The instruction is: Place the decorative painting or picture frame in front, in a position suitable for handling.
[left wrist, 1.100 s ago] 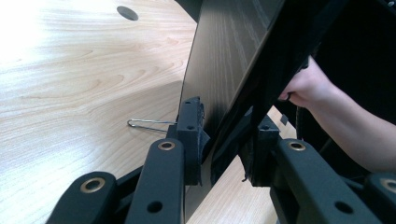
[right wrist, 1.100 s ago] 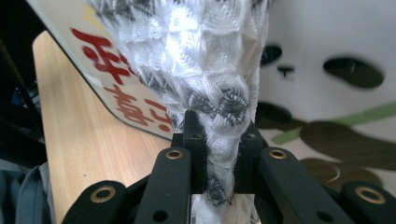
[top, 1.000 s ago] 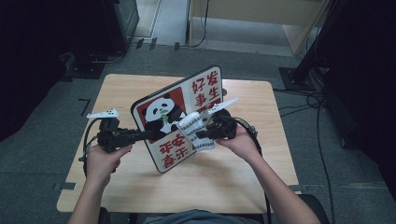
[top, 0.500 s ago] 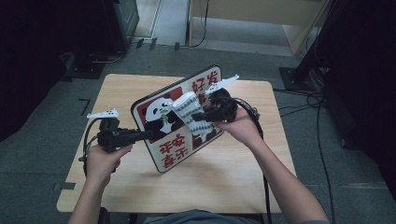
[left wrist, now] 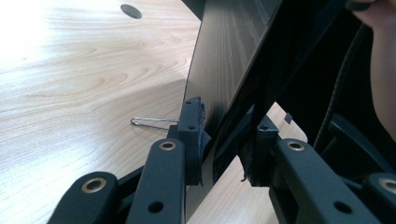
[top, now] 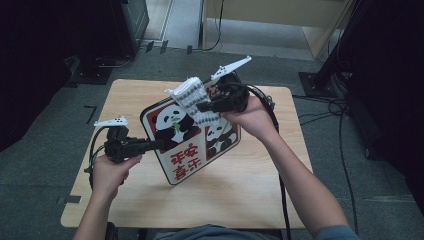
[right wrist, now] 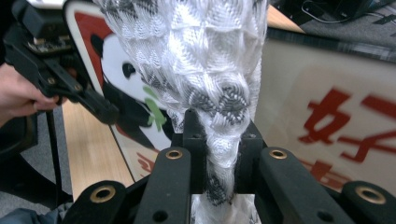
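Observation:
A framed panda picture board (top: 185,140) with red Chinese characters stands tilted up off the wooden table (top: 250,200). My left gripper (top: 159,144) is shut on the board's left edge; in the left gripper view its jaws pinch the dark board edge (left wrist: 224,116). My right gripper (top: 202,106) is shut on a white and grey woven cloth (top: 192,97), held against the board's upper face. In the right gripper view the cloth (right wrist: 201,70) bunches between the jaws in front of the panda board (right wrist: 322,116), and the left gripper (right wrist: 109,114) shows at the left.
A thin wire stand or clip (left wrist: 152,122) lies on the table under the board. A cable hole (left wrist: 130,10) sits in the far tabletop. Cables (top: 320,107) trail off the table's right side. Dark furniture and floor surround the table.
The right gripper with the cloth has moved up and away along the board's face, from its lower middle to its top. The left gripper has kept its hold on the board.

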